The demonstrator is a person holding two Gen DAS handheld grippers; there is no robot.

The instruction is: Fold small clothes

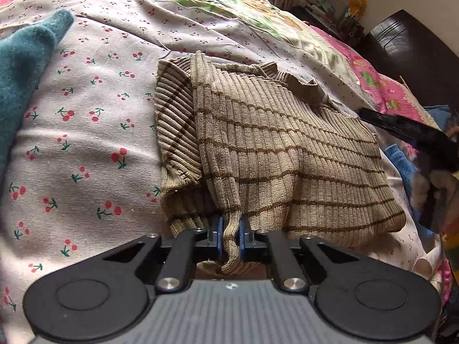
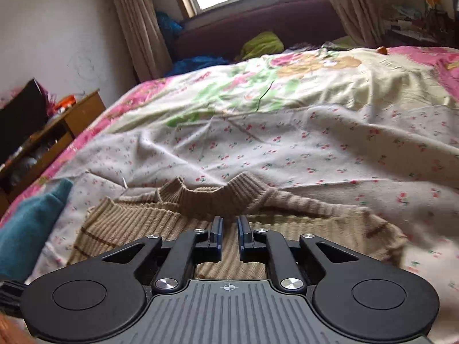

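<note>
A small tan ribbed sweater with thin brown stripes (image 1: 272,149) lies on the cherry-print sheet (image 1: 86,120), one sleeve folded over its left side. My left gripper (image 1: 230,226) is shut on a fold of the sweater's near hem. In the right wrist view the same sweater (image 2: 137,223) lies with its collar (image 2: 218,197) toward the window. My right gripper (image 2: 229,223) hovers just above the sweater below the collar, its jaws a narrow gap apart with nothing between them. Its black finger shows at the right of the left wrist view (image 1: 401,129).
A teal garment (image 1: 23,66) lies on the sheet to the left, also in the right wrist view (image 2: 31,223). A floral quilt (image 2: 287,86) covers the bed beyond. A wooden side table (image 2: 51,137) stands at the bed's left. More clothes (image 1: 401,160) pile at the right.
</note>
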